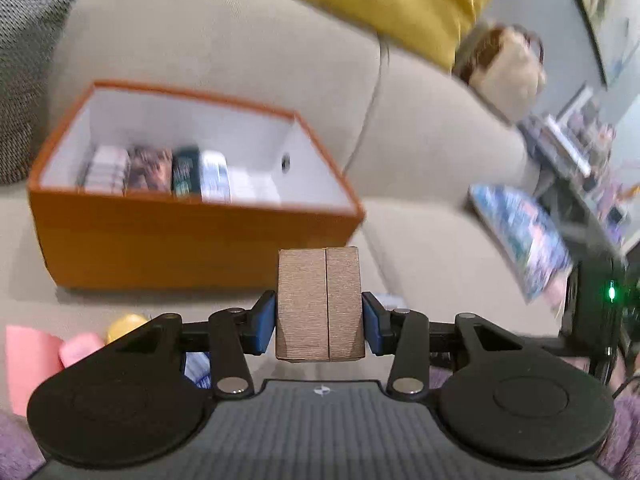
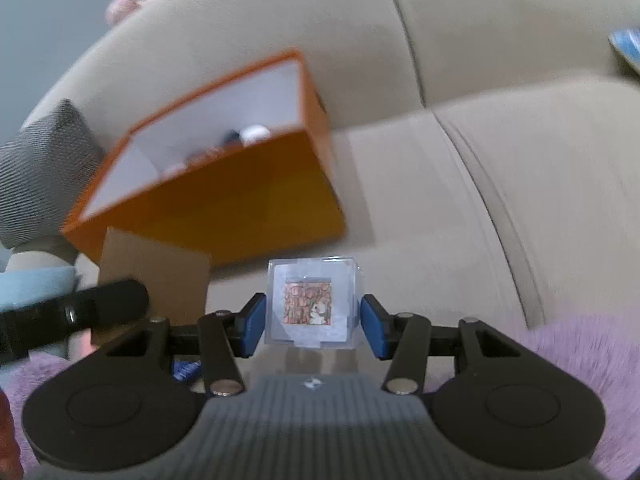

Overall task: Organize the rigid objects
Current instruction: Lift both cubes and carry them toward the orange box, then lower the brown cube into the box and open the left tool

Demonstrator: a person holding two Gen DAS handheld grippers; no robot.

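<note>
My left gripper [image 1: 319, 318] is shut on a small brown cardboard box [image 1: 320, 304], held above the beige sofa seat in front of the orange storage box [image 1: 192, 236]. That open orange box has white inner walls and holds several small boxes [image 1: 160, 174] standing in a row. My right gripper [image 2: 313, 320] is shut on a clear cube [image 2: 312, 304] with a small picture on its face. In the right wrist view the orange box [image 2: 240, 204] lies ahead to the left, and the brown box [image 2: 156, 272] with the left gripper shows at the left edge.
The beige sofa [image 1: 420, 240] carries a grey cushion [image 1: 24, 80], a yellow cushion [image 1: 392, 0] and a colourful magazine [image 1: 520, 232]. Pink and yellow items [image 1: 80, 340] lie near the bottom left. A purple fluffy rug [image 2: 580, 352] lies below. A brown-handled bag [image 1: 508, 68] stands beyond the sofa's arm.
</note>
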